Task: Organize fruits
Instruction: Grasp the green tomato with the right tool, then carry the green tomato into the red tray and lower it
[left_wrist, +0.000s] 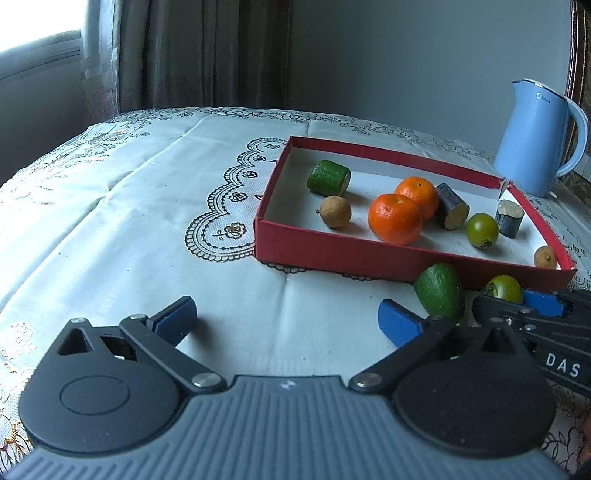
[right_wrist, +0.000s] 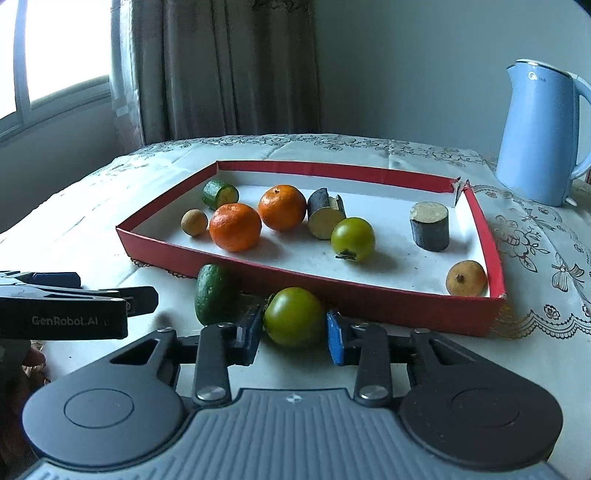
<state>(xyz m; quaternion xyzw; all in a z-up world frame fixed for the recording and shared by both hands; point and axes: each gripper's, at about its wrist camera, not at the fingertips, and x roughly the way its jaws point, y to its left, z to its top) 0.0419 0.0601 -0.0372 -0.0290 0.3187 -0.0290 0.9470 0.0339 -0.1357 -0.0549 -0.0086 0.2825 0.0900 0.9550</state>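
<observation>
A red tray (right_wrist: 306, 282) (left_wrist: 325, 254) holds two oranges (right_wrist: 235, 227), a green tomato (right_wrist: 352, 233), cucumber and dark cut pieces, and small brown fruits. Outside its front wall lie a green cucumber piece (right_wrist: 211, 299) (left_wrist: 439, 291) and a second green tomato (right_wrist: 294, 317) (left_wrist: 504, 288). My right gripper (right_wrist: 291, 332) has its blue pads on both sides of that tomato, touching it. My left gripper (left_wrist: 288, 317) is open and empty over the cloth, left of the cucumber piece.
A blue kettle (right_wrist: 539, 133) (left_wrist: 535, 136) stands at the back right beyond the tray. A white embroidered cloth (left_wrist: 129, 221) covers the table. Curtains and a window are behind.
</observation>
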